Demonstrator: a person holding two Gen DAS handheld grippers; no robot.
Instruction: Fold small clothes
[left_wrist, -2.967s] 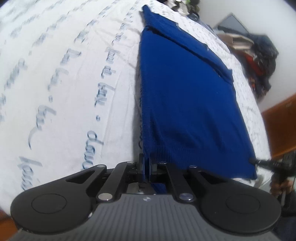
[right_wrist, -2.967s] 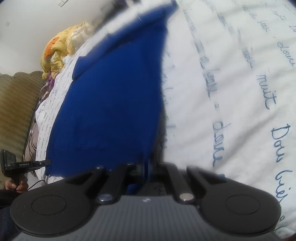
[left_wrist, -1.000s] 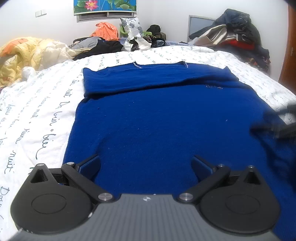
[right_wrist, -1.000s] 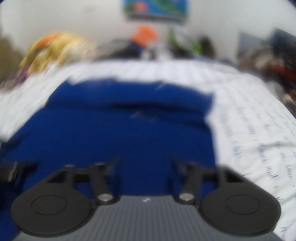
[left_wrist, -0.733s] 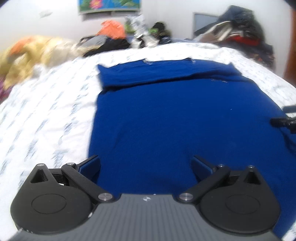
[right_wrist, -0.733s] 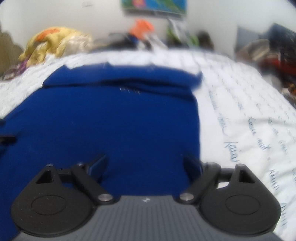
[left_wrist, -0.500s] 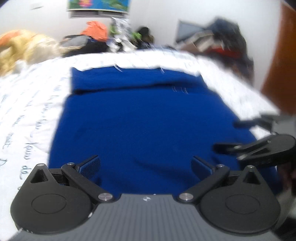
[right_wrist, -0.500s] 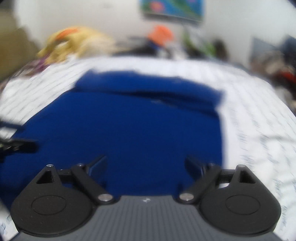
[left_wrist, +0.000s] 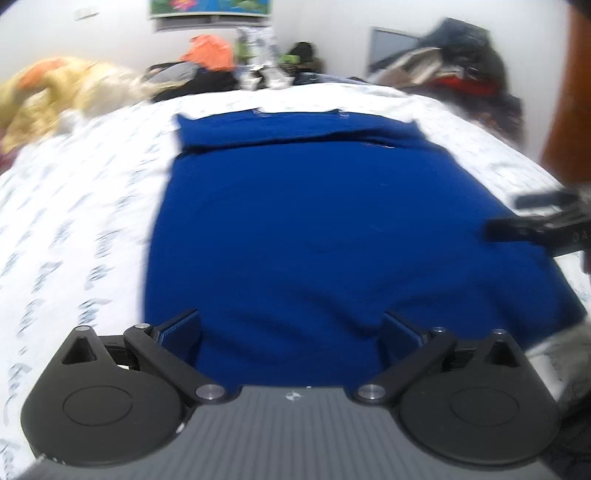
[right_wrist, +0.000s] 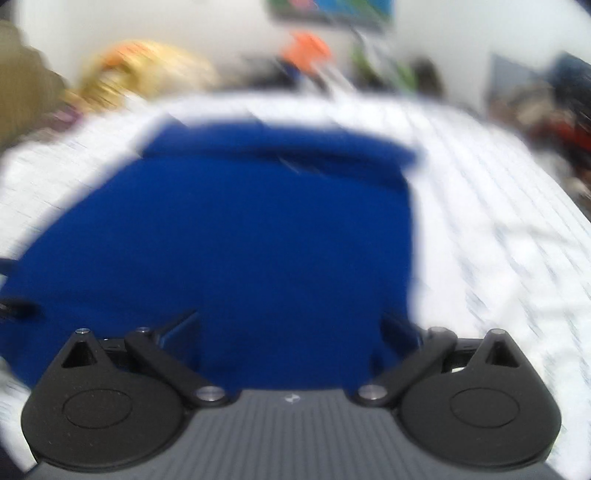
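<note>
A blue sweater (left_wrist: 325, 229) lies spread flat on the bed (left_wrist: 81, 206), filling the middle of both wrist views, its far end already doubled over into a band near the top of the frame. To my eye it is laid out smooth so that the near hem can be taken at two corners and carried over in the next fold.

The left hand-held gripper (left_wrist: 291, 328) sits at the bottom centre of its view, jaws spread wide, holding nothing, poised just above the near hem. The right hand-held gripper (right_wrist: 291, 328) is likewise released and wide, empty, over the same hem; its picture is badly blurred, so contact with the cloth cannot be told. Its black fingers (left_wrist: 532, 225) show at the right edge of the left view.
</note>
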